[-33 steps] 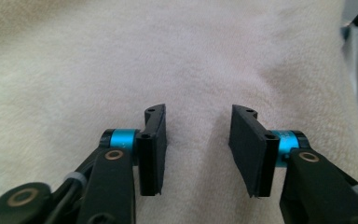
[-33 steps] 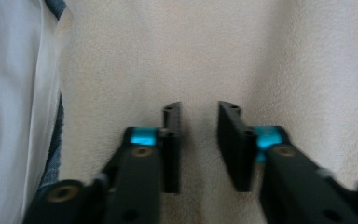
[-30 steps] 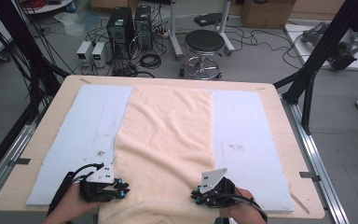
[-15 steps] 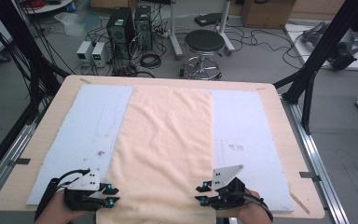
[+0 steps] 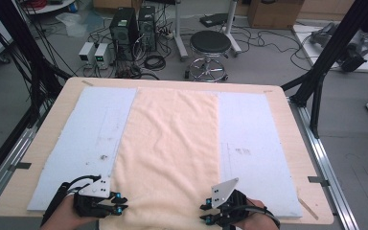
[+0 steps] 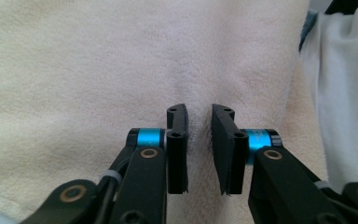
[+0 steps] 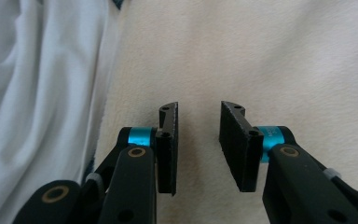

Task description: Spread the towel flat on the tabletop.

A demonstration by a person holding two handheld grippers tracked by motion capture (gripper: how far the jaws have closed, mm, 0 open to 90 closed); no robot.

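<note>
Where the near edge of the table (image 5: pixel 273 96) meets the bottom of the high view, two grippers sit, one in each of the person's two hands. One cream towel (image 5: pixel 170 143) lies flat down the middle of the table, running from the far edge to the near one, with two pale blue sheets beside it: one sheet (image 5: pixel 86 139) on the left, one sheet (image 5: pixel 256 143) on the right

Left gripper (image 5: pixel 119 207): at the towel's near left corner, its tips just over the cream edge. In the left gripper view (image 6: pixel 199 149) the two black jaws stand a narrow gap apart, having just been closing a little; towel pile shows between and under them, but the pads do not pinch it. White cloth shows at that view's right side

Right gripper (image 5: pixel 205 213): at the towel's near right corner, one grey three-cornered plate on top. In the right gripper view (image 7: pixel 198 147) its two jaws are spread somewhat wider, bare towel visible in the gap, nothing gripped. White cloth folds at that view's left

Beyond the table: one round black stool (image 5: pixel 210 45), two dark computer towers (image 5: pixel 133 26), cables on the floor
</note>
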